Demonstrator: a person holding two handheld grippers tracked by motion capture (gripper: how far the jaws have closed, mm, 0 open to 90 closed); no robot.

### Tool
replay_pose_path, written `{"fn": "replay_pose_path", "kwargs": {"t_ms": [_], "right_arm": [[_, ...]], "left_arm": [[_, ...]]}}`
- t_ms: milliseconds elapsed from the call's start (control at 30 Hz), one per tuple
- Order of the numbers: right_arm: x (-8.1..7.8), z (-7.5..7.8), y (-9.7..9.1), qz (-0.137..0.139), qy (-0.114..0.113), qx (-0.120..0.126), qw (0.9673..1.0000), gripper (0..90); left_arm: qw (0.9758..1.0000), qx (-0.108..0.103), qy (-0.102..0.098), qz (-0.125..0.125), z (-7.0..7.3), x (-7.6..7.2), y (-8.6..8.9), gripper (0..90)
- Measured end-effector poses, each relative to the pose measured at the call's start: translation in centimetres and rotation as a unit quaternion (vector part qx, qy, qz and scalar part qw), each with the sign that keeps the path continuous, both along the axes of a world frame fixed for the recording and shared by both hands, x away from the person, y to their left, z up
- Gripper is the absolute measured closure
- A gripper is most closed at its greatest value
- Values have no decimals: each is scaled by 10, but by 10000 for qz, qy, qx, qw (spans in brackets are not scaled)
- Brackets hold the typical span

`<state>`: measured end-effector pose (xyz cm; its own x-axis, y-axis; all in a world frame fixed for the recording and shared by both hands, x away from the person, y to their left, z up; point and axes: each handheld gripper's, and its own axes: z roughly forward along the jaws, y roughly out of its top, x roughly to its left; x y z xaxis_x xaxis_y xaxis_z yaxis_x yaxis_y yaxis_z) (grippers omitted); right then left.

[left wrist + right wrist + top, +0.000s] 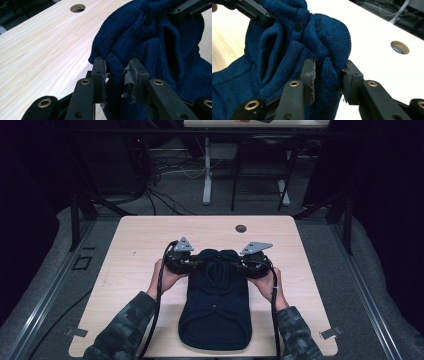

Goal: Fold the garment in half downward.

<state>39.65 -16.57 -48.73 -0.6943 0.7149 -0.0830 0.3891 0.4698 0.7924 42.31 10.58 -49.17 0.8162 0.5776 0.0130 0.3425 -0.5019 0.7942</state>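
Dim room, sharp close-ups, bg blurred

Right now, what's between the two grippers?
The bunched top of the blue knitted sweater lies between the left gripper and right gripper, seen in the high view.

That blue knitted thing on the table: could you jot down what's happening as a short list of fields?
item: dark blue knitted garment, with a dark button
lies on: pale wooden table with a round hole
left gripper: jaws shut on a fold at the garment's far end
right gripper: jaws shut on a fold at the same end
far end: bunched up between the grippers
near end: flat on the table
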Motion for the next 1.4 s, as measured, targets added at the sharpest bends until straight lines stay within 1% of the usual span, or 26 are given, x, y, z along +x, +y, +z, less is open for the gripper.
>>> {"fn": "replay_pose_path", "kwargs": {"t_ms": [67, 133, 233, 367, 433, 467, 533, 600, 633, 667, 700, 767, 867, 900, 933, 1000, 1033, 1067, 1100, 1133, 1167, 1200, 1300, 1333, 1367, 1400], "right_arm": [[-2, 2, 0, 30, -62, 7, 10000, 677], [-4, 3, 0, 37, -127, 20, 9999, 681], [-6, 5, 0, 45, -234, 17, 9997, 684], [-9, 6, 1, 59, -372, -26, 9993, 687], [-12, 6, 2, 80, -472, -45, 9988, 687], [-12, 6, 1, 103, -462, -43, 9989, 685], [-12, 6, -1, 93, -451, 25, 9989, 681], [-12, 6, -3, 95, -378, 80, 9992, 672], [-12, 6, -3, 95, -378, 80, 9992, 672], [-11, 5, -7, 107, -254, 197, 9994, 659], [-11, 5, -8, 83, -221, 255, 9994, 655], [-9, 5, -13, 92, -42, 367, 9993, 640], [-7, 3, -18, 78, 111, 520, 9986, 624], [-7, 3, -18, 78, 111, 520, 9986, 624], [-6, 2, -20, 77, 199, 553, 9982, 603], [-6, 2, -22, 57, 256, 578, 9980, 589], [-5, 1, -22, 22, 292, 658, 9974, 567], [-4, 0, -23, 5, 346, 650, 9973, 532], [-4, 0, -23, 5, 346, 650, 9973, 532], [-1, -1, -24, 17, 469, 699, 9964, 496], [1, -2, -25, 31, 539, 726, 9959, 495], [2, -2, -25, -6, 553, 752, 9956, 490], [5, -4, -24, -27, 684, 731, 9950, 504], [5, -5, -23, -57, 699, 767, 9946, 546], [5, -5, -23, -67, 665, 721, 9952, 587], [5, -4, -23, -64, 629, 717, 9954, 626]], "left_arm": [[10000, 2, 22, -8, 1, 0, 0, 694], [9998, 31, 181, -101, 2, -1, 1, 684], [9995, 109, 251, -176, 3, -2, 1, 671], [9995, 151, 212, -184, 5, -3, 1, 681], [9998, 93, 81, -172, 6, -5, 2, 695], [9998, 93, 81, -172, 6, -5, 2, 703], [9998, 41, -93, -181, 7, -8, 2, 716], [9995, 65, -241, -201, 9, -11, 0, 724], [9995, 65, -241, -201, 9, -11, 0, 726], [9988, 131, -414, -221, 11, -14, -3, 728], [9984, 151, -488, -228, 12, -15, -4, 729], [9974, 229, -632, -277, 13, -18, -6, 731], [9960, 309, -780, -322, 15, -21, -10, 733], [9960, 309, -780, -322, 15, -21, -10, 733], [9950, 350, -859, -373, 16, -22, -12, 734], [9945, 336, -899, -408, 17, -23, -13, 734], [9945, 336, -899, -408, 17, -23, -13, 734], [9942, 332, -914, -463, 17, -24, -13, 735], [9942, 332, -914, -463, 17, -24, -13, 736], [9935, 367, -955, -490, 18, -25, -14, 737], [9935, 367, -955, -490, 18, -25, -14, 737], [9929, 365, -1016, -499, 19, -26, -15, 737], [9919, 395, -1085, -527, 20, -27, -15, 739], [9919, 395, -1085, -527, 20, -27, -15, 740], [9911, 434, -1143, -525, 21, -27, -15, 740], [9911, 443, -1136, -536, 21, -27, -15, 740]]}}
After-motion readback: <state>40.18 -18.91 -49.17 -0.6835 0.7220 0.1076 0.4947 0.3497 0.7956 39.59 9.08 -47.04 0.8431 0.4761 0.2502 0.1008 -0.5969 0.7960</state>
